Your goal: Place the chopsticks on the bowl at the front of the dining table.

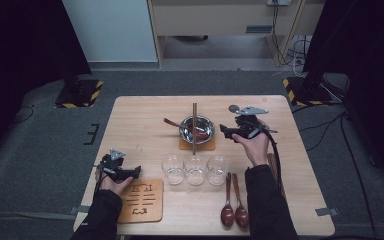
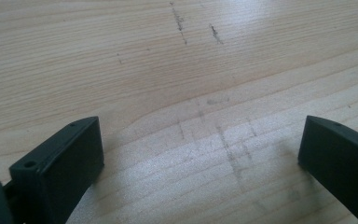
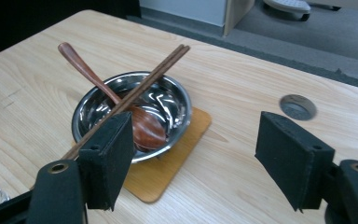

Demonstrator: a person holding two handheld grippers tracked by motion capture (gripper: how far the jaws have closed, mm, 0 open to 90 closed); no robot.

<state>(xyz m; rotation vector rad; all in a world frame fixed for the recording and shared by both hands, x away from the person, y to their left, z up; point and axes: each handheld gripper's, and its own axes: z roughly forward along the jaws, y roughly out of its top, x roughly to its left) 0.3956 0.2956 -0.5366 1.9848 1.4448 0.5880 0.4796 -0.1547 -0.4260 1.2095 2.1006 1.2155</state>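
Steel bowl (image 1: 197,129) sits on a small wooden coaster (image 1: 206,145) at the far middle of the bench (image 1: 140,115). A wooden spoon (image 3: 107,91) lies in it, handle leaning out over the far-left rim; a pair of chopsticks (image 1: 195,127) rests across the rim, running near to far.

Risk, as I judge it: chopsticks only balance on the rim. A nudge from a jaw on the way in could roll them off or tip the spoon out; the bowl could also slide on its coaster.

Right hand-held gripper (image 1: 230,131) hangs just right of the bowl, jaws pointing left at it, standing apart with nothing between them. In the right gripper view its left jaw overlaps the near end of the chopsticks; contact cannot be told.

Left hand-held gripper (image 1: 132,172) lies at the near left, well apart from the bowl, jaws wide over bare wood, empty.

Three glasses (image 1: 195,169) stand in a row nearer than the bowl.
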